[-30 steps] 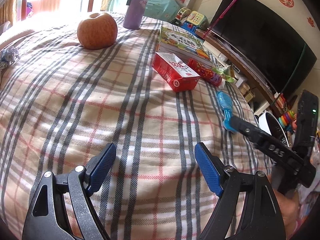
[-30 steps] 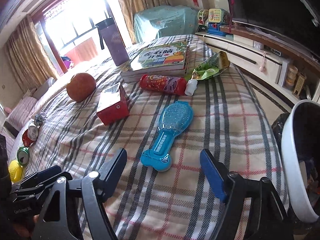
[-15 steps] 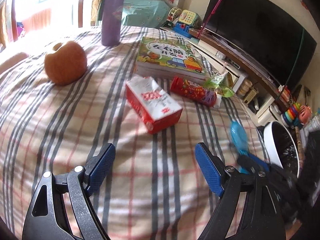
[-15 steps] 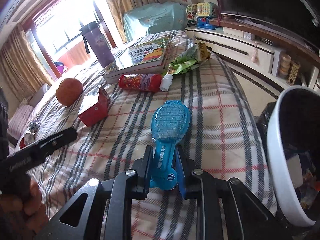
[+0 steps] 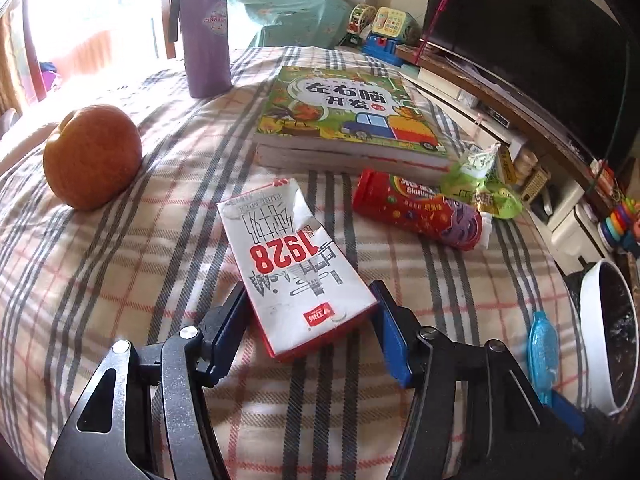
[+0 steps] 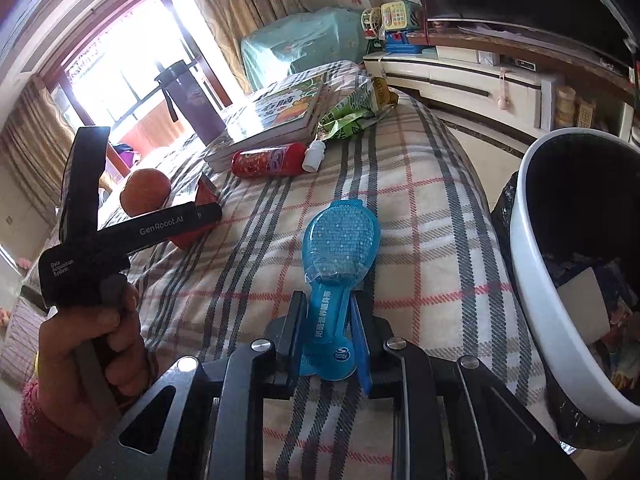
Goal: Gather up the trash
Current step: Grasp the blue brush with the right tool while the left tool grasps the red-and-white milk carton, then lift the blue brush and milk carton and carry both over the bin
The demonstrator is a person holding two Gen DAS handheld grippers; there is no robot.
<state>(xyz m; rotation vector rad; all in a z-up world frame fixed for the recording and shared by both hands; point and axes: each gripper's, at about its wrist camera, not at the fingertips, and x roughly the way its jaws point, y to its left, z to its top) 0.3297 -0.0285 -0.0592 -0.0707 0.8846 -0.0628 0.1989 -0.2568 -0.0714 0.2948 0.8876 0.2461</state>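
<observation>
A red and white milk carton (image 5: 296, 264) lies on the plaid bedspread. My left gripper (image 5: 308, 300) straddles the carton's near end, its jaws closing, and both blue pads touch the carton's sides. My right gripper (image 6: 328, 320) is shut on the narrow neck of a blue paddle-shaped packet (image 6: 340, 240), which rests on the bedspread and also shows in the left wrist view (image 5: 542, 348). A white-rimmed trash bin (image 6: 532, 280) with a black liner stands beside the bed at the right. A hand (image 6: 88, 344) holds the left gripper's black body.
A red candy tube (image 5: 416, 212) and a green wrapper (image 5: 480, 188) lie beyond the carton, in front of a picture book (image 5: 344, 116). An apple (image 5: 92, 156) sits at the left and a purple flask (image 5: 206, 36) at the back. The bed's edge drops off at the right.
My left gripper has moved forward over the bedspread to the milk carton and its jaws have narrowed around it. My right gripper shut on the blue packet's neck and has held there since.
</observation>
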